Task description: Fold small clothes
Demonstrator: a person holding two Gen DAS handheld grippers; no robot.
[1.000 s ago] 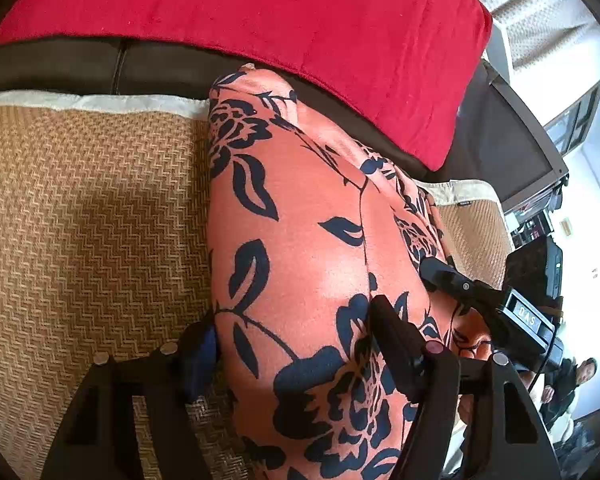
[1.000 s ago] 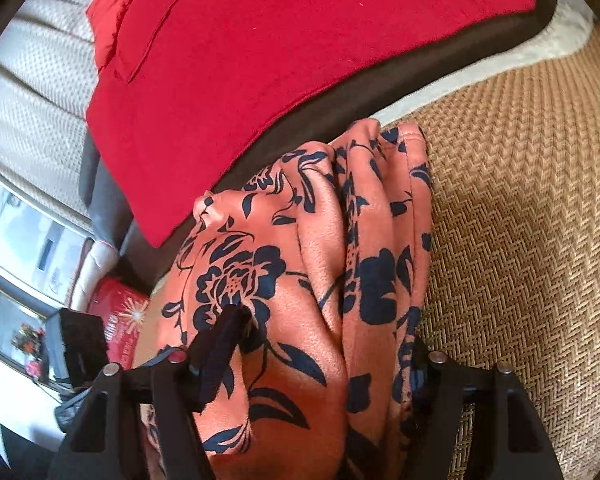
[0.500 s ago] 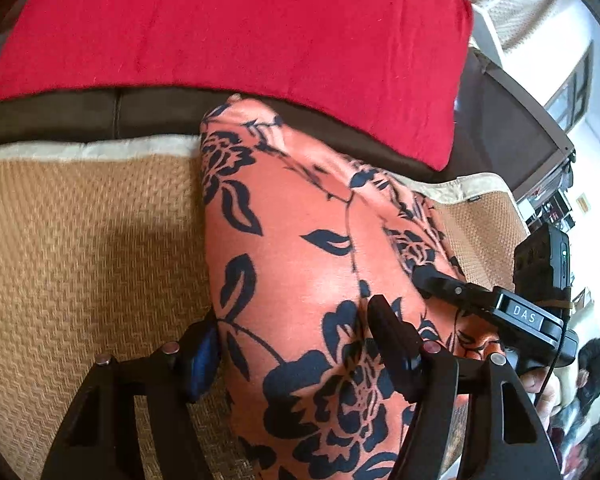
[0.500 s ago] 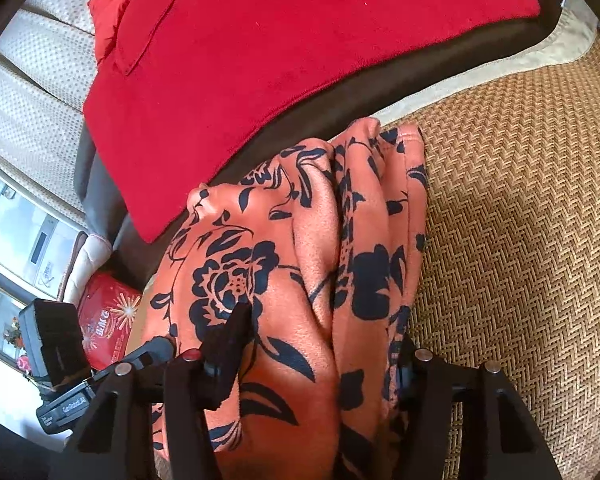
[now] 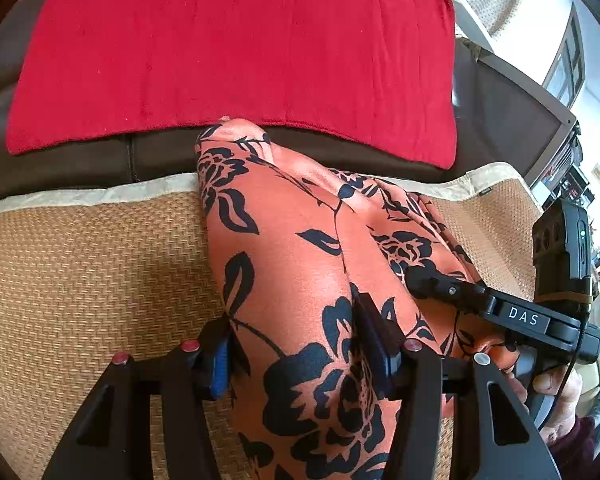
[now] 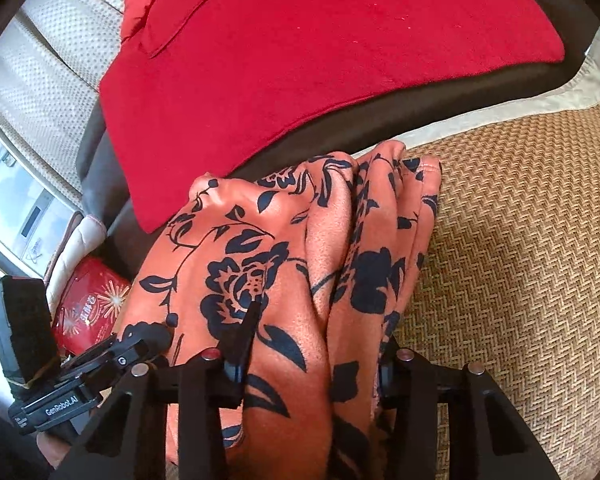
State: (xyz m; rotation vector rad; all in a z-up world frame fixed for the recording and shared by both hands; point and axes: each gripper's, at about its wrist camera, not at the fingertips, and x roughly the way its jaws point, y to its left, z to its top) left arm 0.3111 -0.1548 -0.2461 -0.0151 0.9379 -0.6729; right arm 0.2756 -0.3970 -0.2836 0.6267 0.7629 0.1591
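Observation:
An orange garment with a dark floral print point(image 5: 296, 264) lies bunched lengthwise on a woven tan mat point(image 5: 84, 280); it also shows in the right wrist view point(image 6: 292, 264). My left gripper point(image 5: 296, 344) has its jaws around the near end of the cloth, which fills the gap between the fingers. My right gripper point(image 6: 312, 348) likewise straddles the folded cloth, with a thick bundle between its fingers. The right gripper's body point(image 5: 520, 316) shows at the right of the left wrist view, and the left gripper's body point(image 6: 60, 396) at the lower left of the right wrist view.
A red towel point(image 5: 228, 48) hangs over the dark brown sofa back point(image 5: 80, 160) behind the mat. A cream border point(image 6: 500, 108) edges the mat. A red printed bag point(image 6: 88, 312) and cream upholstery point(image 6: 48, 80) lie to the left in the right wrist view.
Both grippers have drawn back toward me with the cloth, so its far end now sits lower against the sofa back. The grips look unchanged.

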